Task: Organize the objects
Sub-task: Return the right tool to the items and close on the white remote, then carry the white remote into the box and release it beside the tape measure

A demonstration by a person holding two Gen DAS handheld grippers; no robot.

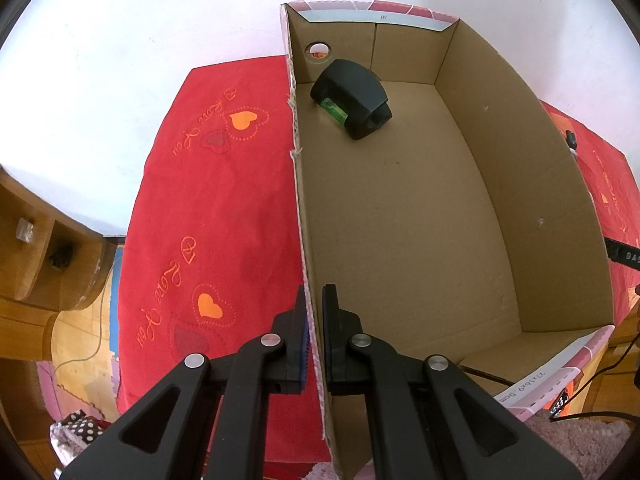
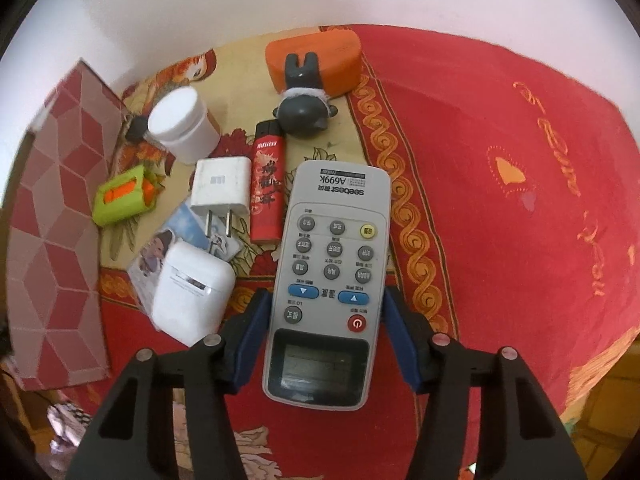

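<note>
Right wrist view: grey rectangular plastic remote control lay on the red-clothed surface between the open, not yet touching jaws of the right hand-held gripper; judged light, rigid, smooth-sided, best pinched across its long edges near mid-body.

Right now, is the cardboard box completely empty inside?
No, the cardboard box has one thing in it, a black gadget lying in its far corner.
</note>
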